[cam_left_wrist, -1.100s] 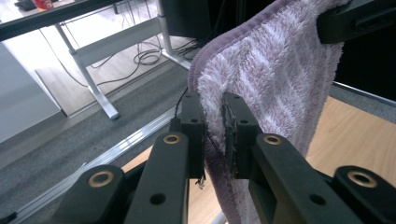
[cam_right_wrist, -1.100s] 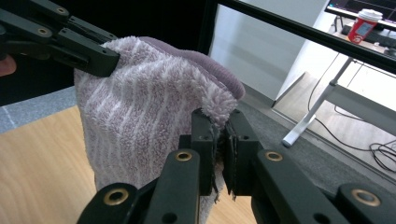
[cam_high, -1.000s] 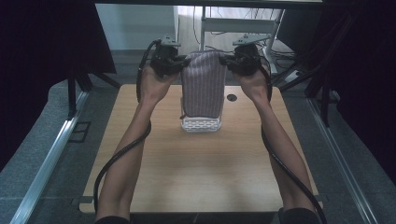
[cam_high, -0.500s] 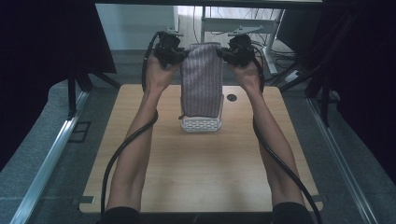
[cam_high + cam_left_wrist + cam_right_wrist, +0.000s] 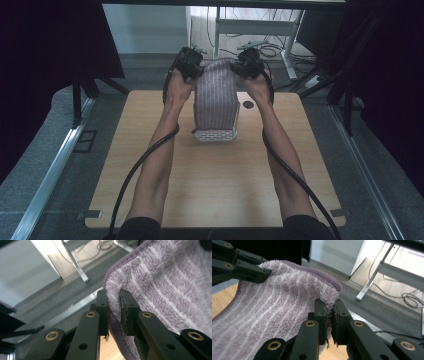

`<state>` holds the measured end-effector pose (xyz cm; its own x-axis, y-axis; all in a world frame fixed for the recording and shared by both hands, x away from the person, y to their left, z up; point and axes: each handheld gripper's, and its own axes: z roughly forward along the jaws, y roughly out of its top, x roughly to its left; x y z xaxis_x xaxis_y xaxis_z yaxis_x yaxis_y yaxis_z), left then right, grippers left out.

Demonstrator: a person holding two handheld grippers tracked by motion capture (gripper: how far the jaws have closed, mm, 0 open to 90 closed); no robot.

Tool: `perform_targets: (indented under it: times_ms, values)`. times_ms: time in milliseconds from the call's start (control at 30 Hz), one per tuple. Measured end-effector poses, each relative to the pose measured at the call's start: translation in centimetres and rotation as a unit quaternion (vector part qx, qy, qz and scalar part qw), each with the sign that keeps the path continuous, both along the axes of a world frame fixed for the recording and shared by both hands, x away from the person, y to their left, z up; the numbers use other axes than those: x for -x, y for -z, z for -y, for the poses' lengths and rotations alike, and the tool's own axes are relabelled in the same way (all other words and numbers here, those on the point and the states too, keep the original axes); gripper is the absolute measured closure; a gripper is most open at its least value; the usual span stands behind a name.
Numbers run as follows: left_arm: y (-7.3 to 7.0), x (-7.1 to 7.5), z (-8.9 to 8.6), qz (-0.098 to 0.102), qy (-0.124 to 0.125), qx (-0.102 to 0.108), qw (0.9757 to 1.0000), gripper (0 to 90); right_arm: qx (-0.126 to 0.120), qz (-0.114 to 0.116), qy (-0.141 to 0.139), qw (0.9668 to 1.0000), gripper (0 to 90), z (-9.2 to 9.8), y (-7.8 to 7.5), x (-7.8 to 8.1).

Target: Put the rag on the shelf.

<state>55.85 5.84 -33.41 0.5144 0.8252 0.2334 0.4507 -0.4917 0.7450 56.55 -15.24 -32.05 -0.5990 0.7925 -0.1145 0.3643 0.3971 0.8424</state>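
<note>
Over the table's (image 5: 150, 210) far edge, high view: left gripper (image 5: 188, 63) and right gripper (image 5: 248, 62) holding the striped towel (image 5: 216, 97) taut above the white basket (image 5: 215, 135).

Left gripper view: jaws pinched tight on a towel corner (image 5: 113, 303).

Right gripper view: same, clamped on fringe (image 5: 329, 298). Shallow bites; could slip. Ample open tabletop near.

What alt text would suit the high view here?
A person's two hands each hold a gripper, the left gripper and right gripper pinching the top corners of a purple striped towel lifted above a wooden table. The towel hangs down onto a white basket at mid-table.
</note>
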Motion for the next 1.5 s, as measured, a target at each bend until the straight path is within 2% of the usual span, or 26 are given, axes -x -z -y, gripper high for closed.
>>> perform_targets:
  times_ms: [100, 167, 233, 267, 433, 500, 600, 733, 900, 1100, 1300, 1433, 1500]
  values:
    - [1.4, -0.3, 0.1, -0.019, 0.000, -0.008, 0.9998, 77.8, 0.010, -0.017, 0.002, 0.9998, 82.4, 0.0, 1.2, -0.4]
    - [2.1, -0.6, 0.1, -0.039, -0.006, -0.006, 0.9992, 75.7, 0.014, -0.029, 0.003, 0.9995, 78.0, -0.1, 2.0, -0.6]
    - [2.5, -0.7, -0.1, -0.043, -0.019, -0.015, 0.9988, 67.2, 0.018, -0.045, 0.002, 0.9988, 69.7, -0.2, 2.5, -0.8]
    - [2.6, -0.6, -0.3, -0.042, -0.021, -0.013, 0.9988, 62.7, 0.021, -0.044, 0.004, 0.9988, 67.5, -0.1, 2.7, -0.8]
    - [2.4, 0.0, -1.7, -0.038, -0.031, 0.033, 0.9982, 43.3, 0.001, -0.054, -0.003, 0.9986, 55.7, 0.4, 2.8, -0.5]
    - [2.3, 0.6, -2.2, -0.033, -0.027, 0.049, 0.9979, 39.2, -0.008, -0.065, -0.012, 0.9978, 52.4, 0.7, 3.1, -0.2]
    - [2.4, 1.3, -3.0, -0.040, -0.016, 0.084, 0.9955, 34.4, -0.009, -0.066, -0.016, 0.9976, 45.9, 1.1, 3.6, 0.3]
    - [2.4, 2.1, -3.8, -0.057, 0.011, 0.127, 0.9902, 30.3, -0.025, -0.078, -0.028, 0.9963, 37.8, 1.6, 4.0, 1.0]
    - [2.1, 3.2, -3.9, -0.052, 0.032, 0.127, 0.9899, 24.3, -0.037, -0.073, -0.041, 0.9958, 31.0, 1.8, 4.0, 2.0]
    - [1.4, 4.7, -3.5, -0.045, 0.061, 0.122, 0.9896, 19.4, -0.034, -0.072, -0.066, 0.9946, 27.9, 1.5, 3.8, 3.4]
    - [1.3, 6.5, -3.1, -0.037, 0.082, 0.121, 0.9886, 16.5, -0.039, -0.076, -0.069, 0.9940, 23.5, 1.7, 3.9, 4.7]
    - [1.3, 7.5, -2.9, -0.039, 0.092, 0.114, 0.9885, 13.5, -0.043, -0.075, -0.075, 0.9934, 21.0, 2.2, 4.2, 5.6]
    - [1.3, 8.0, -3.0, -0.043, 0.098, 0.115, 0.9876, 13.2, -0.049, -0.078, -0.079, 0.9926, 20.1, 2.5, 4.3, 6.1]
